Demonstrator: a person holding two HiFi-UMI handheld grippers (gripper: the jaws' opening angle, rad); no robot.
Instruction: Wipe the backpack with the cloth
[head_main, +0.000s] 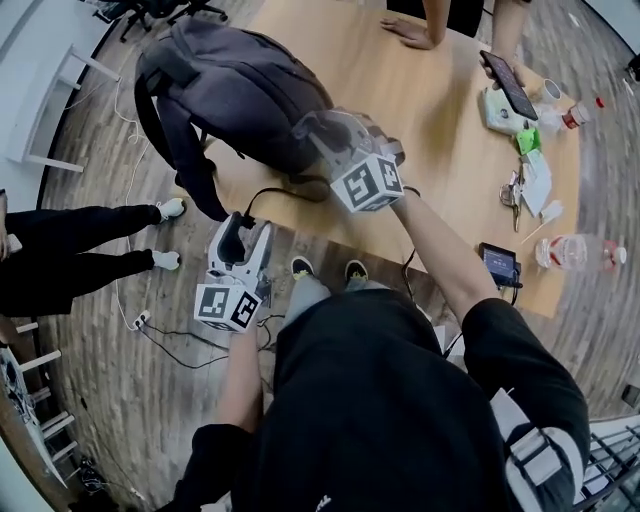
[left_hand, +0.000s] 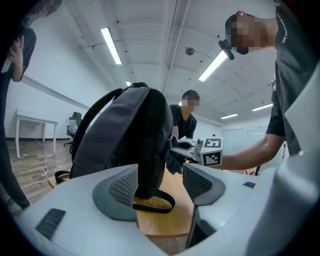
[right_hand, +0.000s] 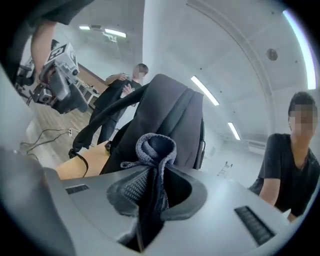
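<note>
The backpack stands upright at the left edge of the worktop, its shoulder straps hanging over that edge. The right tool is clamped on the cloth, whose lower part is hidden in the jaw gap. In the head view this tool is blurred, and the cloth seems to meet the backpack's side. The left tool has its jaws apart, with a strap loop lying past their tips, untouched.

The backpack is matt woven fabric, cloth ribbed knit, table smooth wood.
</note>
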